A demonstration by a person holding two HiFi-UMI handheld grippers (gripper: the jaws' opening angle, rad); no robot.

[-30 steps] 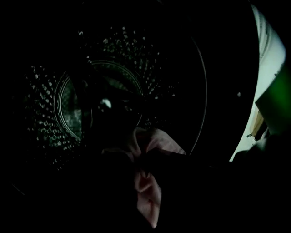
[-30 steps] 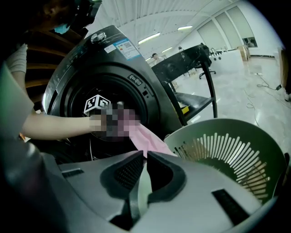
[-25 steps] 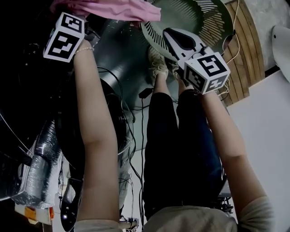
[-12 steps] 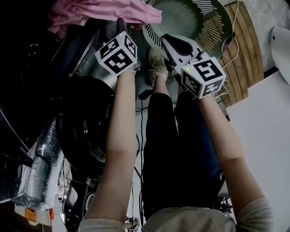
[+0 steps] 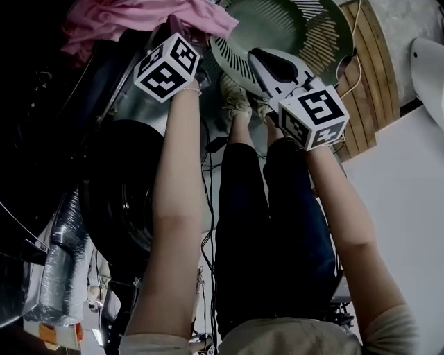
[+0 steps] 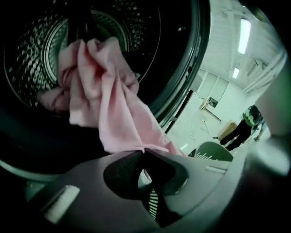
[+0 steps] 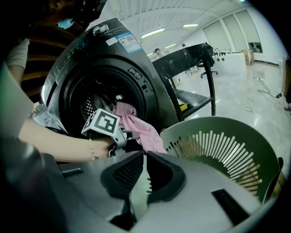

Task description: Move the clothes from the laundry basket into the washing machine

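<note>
A pink cloth [image 5: 139, 17] hangs out of the washing machine's drum [image 6: 36, 54] over the door rim. It shows in the left gripper view [image 6: 113, 104] and in the right gripper view [image 7: 138, 125]. My left gripper [image 5: 182, 31] [image 6: 143, 152] [image 7: 125, 134] has just been closing and is shut on the cloth's lower edge. My right gripper [image 5: 255, 57] [image 7: 144, 157] hovers shut and empty above the green slotted laundry basket [image 5: 291, 21] [image 7: 218, 136]. I see no clothes in the part of the basket that shows.
The dark front-loading washer [image 7: 113, 59] stands left of the basket. My legs and shoes [image 5: 239, 97] are between them, with cables beside. A foil hose [image 5: 59, 256] lies at the left. A black table and chair [image 7: 191, 54] stand behind the basket.
My left gripper swung from the far left toward the middle and now sits at the hanging edge of the pink cloth. The right gripper stayed put over the basket.
</note>
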